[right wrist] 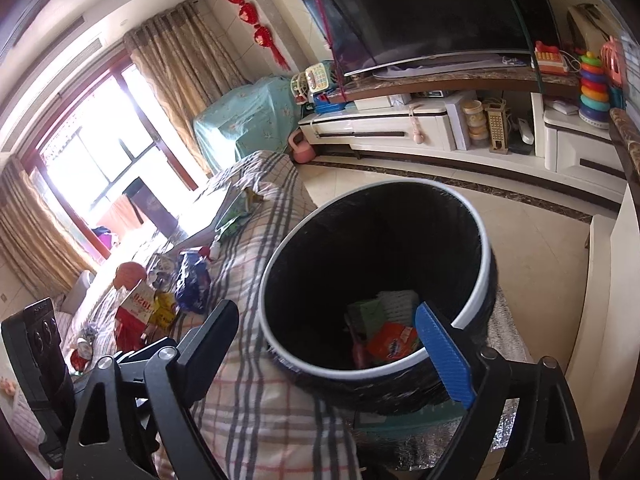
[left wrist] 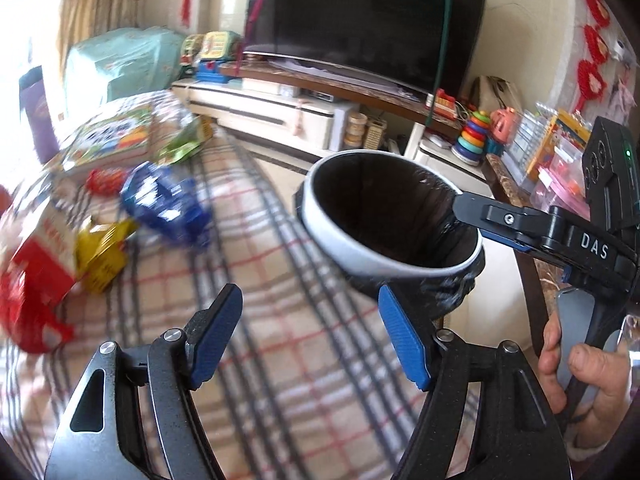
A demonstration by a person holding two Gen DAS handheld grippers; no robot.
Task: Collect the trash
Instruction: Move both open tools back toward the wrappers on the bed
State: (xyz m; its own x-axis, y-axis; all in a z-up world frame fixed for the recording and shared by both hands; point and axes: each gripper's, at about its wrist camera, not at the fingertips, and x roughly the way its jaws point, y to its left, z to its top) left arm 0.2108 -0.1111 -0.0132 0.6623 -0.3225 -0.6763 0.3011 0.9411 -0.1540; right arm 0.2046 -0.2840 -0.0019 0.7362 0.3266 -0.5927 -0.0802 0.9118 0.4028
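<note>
A round bin (left wrist: 320, 236) with a white rim and a black liner stands beside a plaid-covered surface (left wrist: 280, 320). In the right wrist view, an orange packet (right wrist: 394, 344) and a green wrapper (right wrist: 366, 314) lie at the bottom of the bin (right wrist: 265, 280). My right gripper (right wrist: 326, 344) hangs open over the bin's mouth, its pads touching nothing; it also reaches over the rim as the right gripper (left wrist: 468, 216) in the left wrist view. My left gripper (left wrist: 310, 336) is open and empty above the plaid. A blue wrapper (left wrist: 164, 208), a yellow wrapper (left wrist: 100, 252) and a red-and-white packet (left wrist: 32, 280) lie to its left.
A green packet (left wrist: 184, 144) and a picture book (left wrist: 112, 140) lie further back on the plaid. Behind them stand a TV (left wrist: 360, 20) on a low cabinet (left wrist: 260, 108), toys (left wrist: 474, 136), and a dark table edge (left wrist: 516, 184) at the right. A hand (left wrist: 576, 372) holds the right gripper.
</note>
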